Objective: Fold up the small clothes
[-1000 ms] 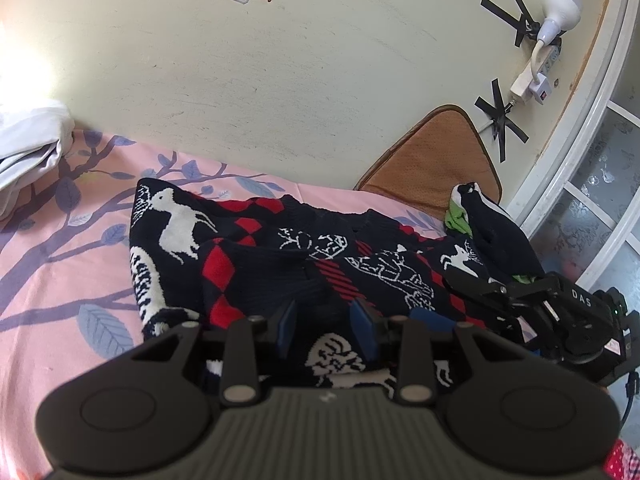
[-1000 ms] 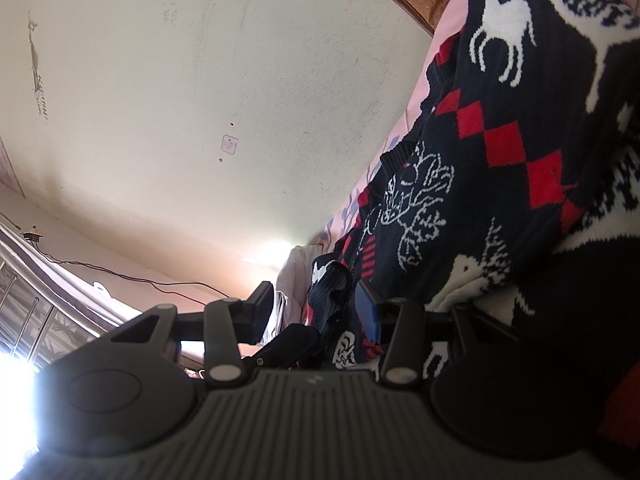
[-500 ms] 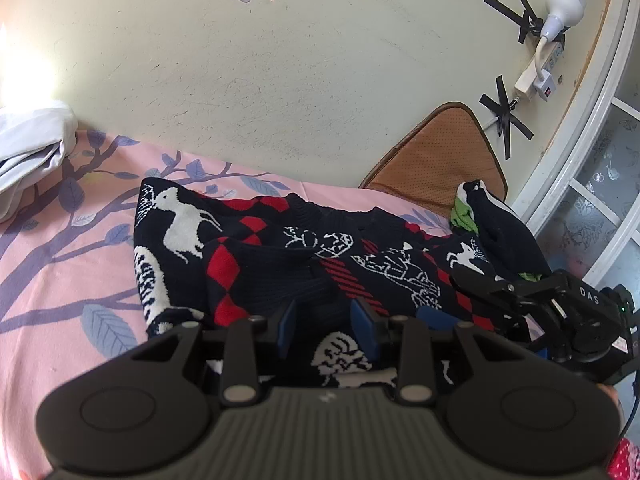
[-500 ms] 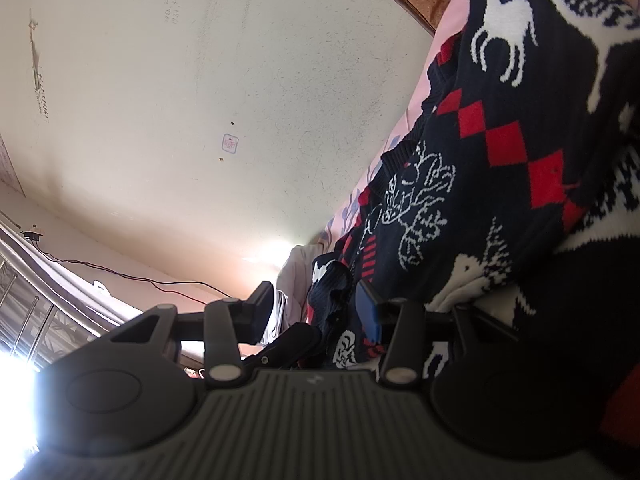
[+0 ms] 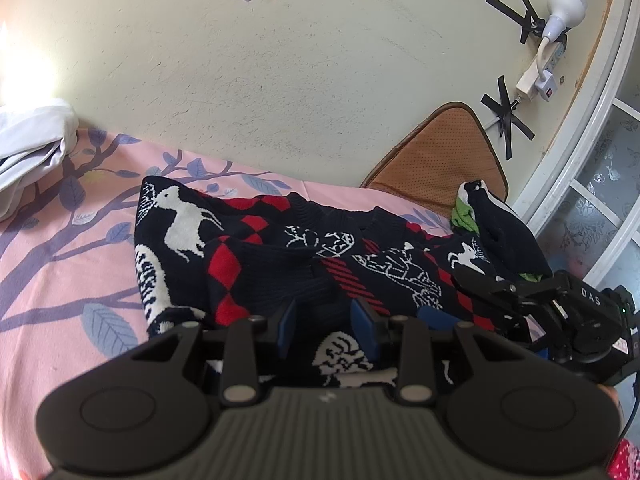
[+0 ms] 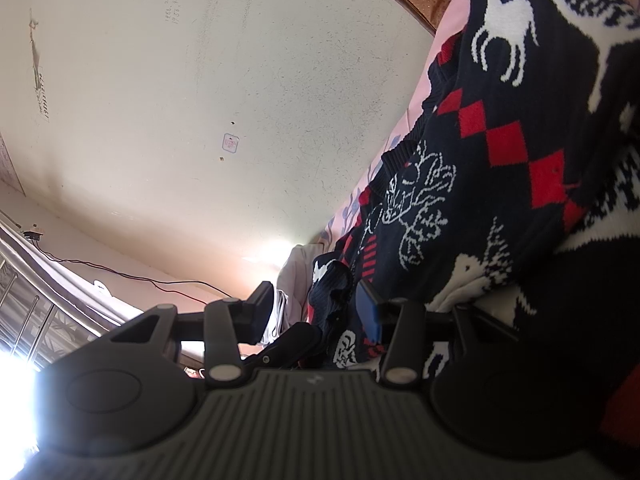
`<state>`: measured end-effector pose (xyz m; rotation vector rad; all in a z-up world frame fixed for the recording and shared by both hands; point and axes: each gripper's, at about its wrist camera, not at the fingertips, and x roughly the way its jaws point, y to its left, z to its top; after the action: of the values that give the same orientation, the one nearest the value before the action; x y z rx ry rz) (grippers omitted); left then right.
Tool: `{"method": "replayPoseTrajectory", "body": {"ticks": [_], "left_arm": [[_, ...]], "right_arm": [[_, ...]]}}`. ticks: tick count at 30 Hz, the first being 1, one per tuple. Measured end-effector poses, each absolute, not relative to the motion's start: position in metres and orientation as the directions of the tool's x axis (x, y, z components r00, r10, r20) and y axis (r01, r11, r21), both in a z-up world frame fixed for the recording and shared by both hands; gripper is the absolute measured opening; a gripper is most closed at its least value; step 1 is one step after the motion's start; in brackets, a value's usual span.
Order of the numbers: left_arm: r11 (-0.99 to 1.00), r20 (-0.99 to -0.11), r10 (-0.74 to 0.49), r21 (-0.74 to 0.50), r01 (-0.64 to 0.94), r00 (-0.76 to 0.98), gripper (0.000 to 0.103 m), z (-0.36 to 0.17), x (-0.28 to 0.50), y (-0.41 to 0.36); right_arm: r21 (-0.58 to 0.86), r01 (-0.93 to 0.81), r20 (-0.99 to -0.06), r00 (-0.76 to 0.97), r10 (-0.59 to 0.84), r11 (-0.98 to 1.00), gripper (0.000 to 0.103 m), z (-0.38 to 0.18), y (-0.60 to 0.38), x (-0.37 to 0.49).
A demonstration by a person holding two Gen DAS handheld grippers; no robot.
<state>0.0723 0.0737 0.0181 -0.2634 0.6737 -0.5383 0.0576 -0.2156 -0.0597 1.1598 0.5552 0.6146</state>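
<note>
Navy knit with white deer and red diamonds, the sweater [image 5: 280, 256] lies rumpled across the middle of the left wrist view, on a pink sheet [image 5: 60, 264] printed with grey-blue branches and leaves. In the right wrist view the same sweater [image 6: 500, 168] fills the right half of the frame, seen from low alongside it.

At the lower centre of the left wrist view, the left gripper [image 5: 324, 332] stands with its jaws narrow, its blue pads [image 5: 286, 330] either side of a fold of the dark knit; whether they press on the cloth I cannot tell. The right gripper [image 5: 472, 292] comes in from the right edge of that view, its black fingers resting against the sweater's right side. In its own view the right gripper [image 6: 316, 310] has its jaws about half apart, with a bunched bit of the navy knit between them near the blue pad [image 6: 368, 312]; the other finger stands clear of the cloth.

A second dark garment with green showing [image 5: 480, 216] lies at the sweater's far right end. Behind it a brown cushion [image 5: 440, 160] leans on the cream wall [image 5: 280, 80]. White bedding [image 5: 32, 136] is heaped at the left edge. At the upper right, a white lamp [image 5: 564, 12] and a power strip [image 5: 536, 72] are fixed to the wall with black tape.
</note>
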Motion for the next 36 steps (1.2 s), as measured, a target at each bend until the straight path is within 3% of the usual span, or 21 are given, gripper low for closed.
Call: {"method": "replayPoseTrajectory", "body": {"ticks": [36], "left_arm": [[0.833, -0.527, -0.550, -0.401, 0.381, 0.648, 0.032, 0.0153, 0.0742, 0.0743]], "right_arm": [[0.949, -0.157, -0.085, 0.709, 0.700, 0.275, 0.049, -0.0601, -0.2156, 0.0586]]}}
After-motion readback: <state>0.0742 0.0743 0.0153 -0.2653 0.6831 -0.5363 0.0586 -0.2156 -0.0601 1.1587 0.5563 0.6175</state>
